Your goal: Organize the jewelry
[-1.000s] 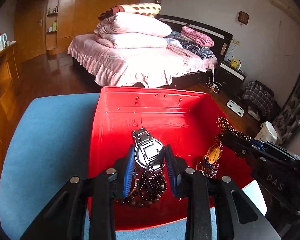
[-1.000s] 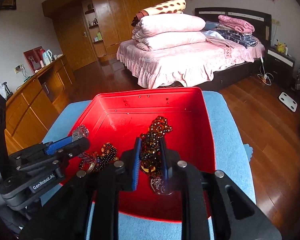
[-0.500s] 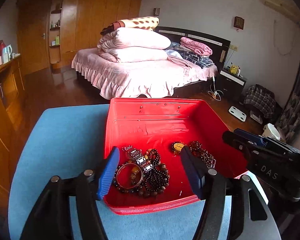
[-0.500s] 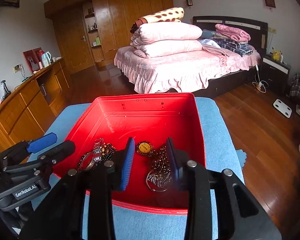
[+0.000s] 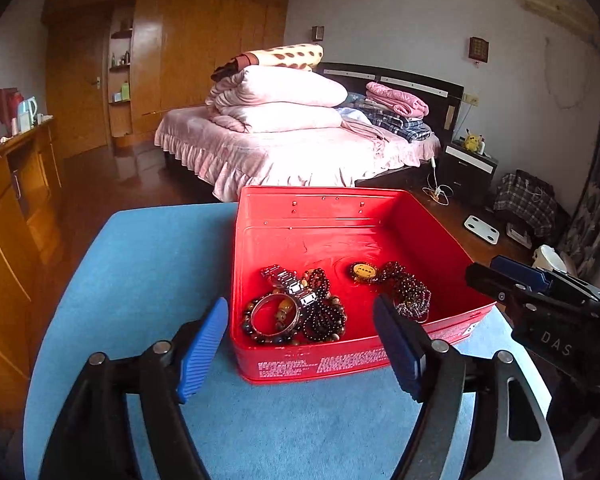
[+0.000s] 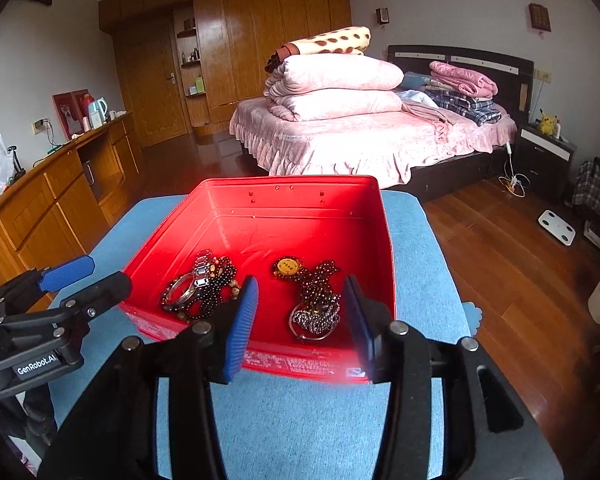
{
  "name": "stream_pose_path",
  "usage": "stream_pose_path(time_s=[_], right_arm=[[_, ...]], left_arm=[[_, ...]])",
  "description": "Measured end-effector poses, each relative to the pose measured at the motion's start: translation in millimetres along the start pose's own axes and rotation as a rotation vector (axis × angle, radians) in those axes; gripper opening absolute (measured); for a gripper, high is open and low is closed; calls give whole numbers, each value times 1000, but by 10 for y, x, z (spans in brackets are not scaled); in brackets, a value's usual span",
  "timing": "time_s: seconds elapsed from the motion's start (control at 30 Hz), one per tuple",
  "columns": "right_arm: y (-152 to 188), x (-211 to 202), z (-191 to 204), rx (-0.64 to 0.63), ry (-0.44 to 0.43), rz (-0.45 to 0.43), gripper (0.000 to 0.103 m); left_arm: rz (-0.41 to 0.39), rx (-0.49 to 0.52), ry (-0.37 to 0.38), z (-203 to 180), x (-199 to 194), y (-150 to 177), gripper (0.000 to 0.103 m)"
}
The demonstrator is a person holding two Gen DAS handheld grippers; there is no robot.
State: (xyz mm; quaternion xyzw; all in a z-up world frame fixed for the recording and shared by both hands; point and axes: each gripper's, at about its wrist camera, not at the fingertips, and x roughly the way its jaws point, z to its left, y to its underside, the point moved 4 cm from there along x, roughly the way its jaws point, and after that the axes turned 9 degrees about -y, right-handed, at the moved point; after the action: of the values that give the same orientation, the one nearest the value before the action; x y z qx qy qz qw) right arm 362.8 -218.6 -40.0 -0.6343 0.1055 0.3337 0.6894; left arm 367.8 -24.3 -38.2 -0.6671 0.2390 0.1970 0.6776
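Note:
A red tin (image 5: pixel 320 200) sits on the blue cloth (image 5: pixel 148 264). Inside it lie a metal watch (image 5: pixel 290 286), a bangle and dark bead bracelets (image 5: pixel 324 318) on the left. A bead necklace (image 5: pixel 408 292) with a yellow pendant (image 5: pixel 363 270) lies on the right. My left gripper (image 5: pixel 300 307) hovers over the tin's near wall, its jaws opening with nothing pressed between them. In the right wrist view, my right gripper (image 6: pixel 301 283) stands before the necklace (image 6: pixel 318 300), jaws also opening and empty. The left gripper (image 6: pixel 106 274) shows beside the tin (image 6: pixel 284 182).
The blue-covered table ends close behind the tin and at both sides. Beyond it stand a bed (image 6: pixel 360 136) with stacked pink bedding and a wooden cabinet (image 6: pixel 60 196) on the left. Wooden floor (image 6: pixel 500 248) lies to the right.
Both grippers let go of the jewelry they held, the left the watch and beads, the right the necklace. Both opened wider and drew back toward the tin's near edge.

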Motion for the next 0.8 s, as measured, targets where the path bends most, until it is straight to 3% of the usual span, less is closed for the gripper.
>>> stream_pose_path(time_s=[0.13,0.23,0.3,0.4,0.47,0.53,0.57,0.8], right_arm=[[74,-161,66,-6,-25,-33,46],[137,-296,122,-14,-37,-71,56],[161,-387,141,-24,-38,-99,58],[184,-494,145,-34,-27,-134,70],[198,-550,132,-37,-31,-155,72],[224,-613,126,-40,-34,-185,87],[229,-643,122,-40,-36,-205,90],[219,-829,84,-36,-40,-297,95]], left_arm=[[-23,-9,-7,45,-116,99,80],[-51,-18,-13,79,-231,163,83],[-74,-23,-19,108,-304,186,85],[-108,-26,-27,155,-413,190,89],[-133,-30,-33,180,-481,199,91],[-159,-33,-35,201,-548,217,94],[-171,-34,-35,202,-582,226,95],[-216,-39,-29,232,-698,283,97]])
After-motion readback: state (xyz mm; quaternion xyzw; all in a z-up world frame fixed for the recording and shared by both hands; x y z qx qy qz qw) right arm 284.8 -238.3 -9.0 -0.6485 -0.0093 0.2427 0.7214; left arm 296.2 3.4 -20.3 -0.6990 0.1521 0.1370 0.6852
